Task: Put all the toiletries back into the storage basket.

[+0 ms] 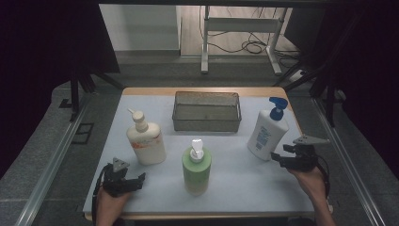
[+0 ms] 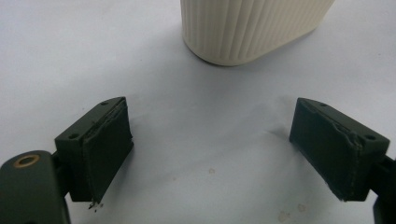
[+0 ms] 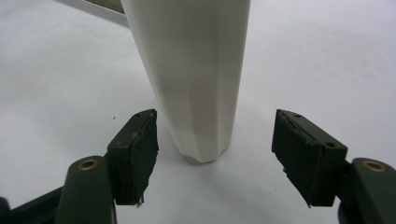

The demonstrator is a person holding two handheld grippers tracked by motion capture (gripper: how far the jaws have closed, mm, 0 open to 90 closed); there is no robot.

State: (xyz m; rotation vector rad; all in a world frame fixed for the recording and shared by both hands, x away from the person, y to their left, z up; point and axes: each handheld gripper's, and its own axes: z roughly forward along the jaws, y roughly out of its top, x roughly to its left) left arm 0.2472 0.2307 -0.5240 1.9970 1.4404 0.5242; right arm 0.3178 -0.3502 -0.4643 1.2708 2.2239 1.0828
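Standing near the table's right edge, the white bottle with a blue pump (image 1: 267, 133) is sitting just beyond the right gripper (image 1: 278, 157), whose spread jaws are pinching nothing, while the left gripper (image 1: 136, 181) is likewise gaping near the cream bottle (image 1: 147, 142).

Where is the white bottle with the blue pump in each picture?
High view: the white bottle with the blue pump stands at the right of the table, just left of the right tongs.
Left gripper view: not in it; the ribbed cream bottle stands there instead.
Right gripper view: its white body rises at the centre, just beyond the open jaws, untouched.
Shared landmark: the pale tabletop.
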